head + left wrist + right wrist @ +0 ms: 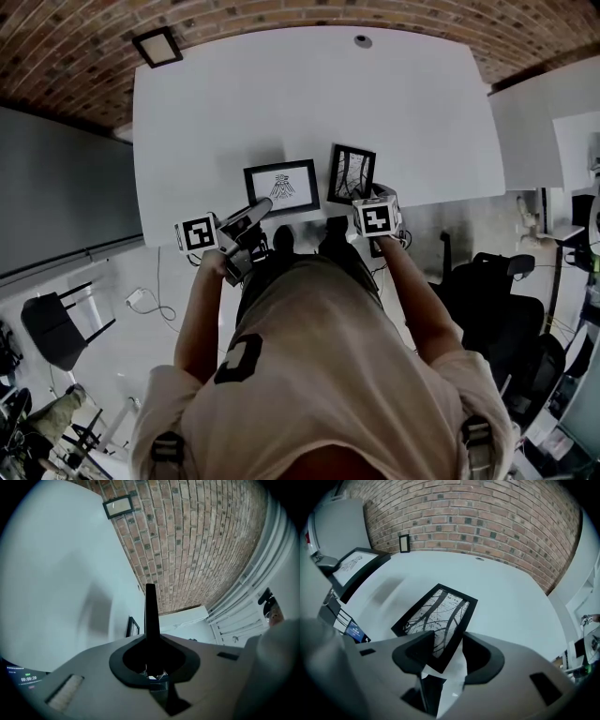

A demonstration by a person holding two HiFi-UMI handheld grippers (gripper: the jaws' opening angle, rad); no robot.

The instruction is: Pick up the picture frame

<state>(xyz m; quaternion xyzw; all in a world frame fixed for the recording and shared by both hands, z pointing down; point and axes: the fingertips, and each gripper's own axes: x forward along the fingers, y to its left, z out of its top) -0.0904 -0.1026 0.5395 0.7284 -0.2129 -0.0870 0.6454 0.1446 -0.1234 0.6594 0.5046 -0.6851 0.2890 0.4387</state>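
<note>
1. Tabletop layout: a white table (pixel 234 103) carries two frames near the person's edge, close together but not touching.
2. The task's thing seems to be the black-rimmed picture frame with a pale print of dark branching lines (pixel 440 606), the right-hand one of the pair. It rests on the table (flat or slightly propped, I cannot say from these angles).
3. The right gripper (pixel 447 645) points steeply down at it with its jaws standing apart, and the frame's near corner sits in the gap between them. No pad can be seen pressing on the rim, so I read this as lined up for a pinch on the edge, not yet a grip.
4. The left gripper (pixel 150 604) has its jaws closed on nothing. It is held nearly level by the table's near edge, beside the second frame, a black-rimmed one with a white sheet and a small dark drawing (pixel 281 186). It is likely parked out of the way, since one hand should be enough for so light a thing.
5. Next move, in my judgement: close on the rim, then lift. A thin rim held by its corner may slip or pivot.
</note>
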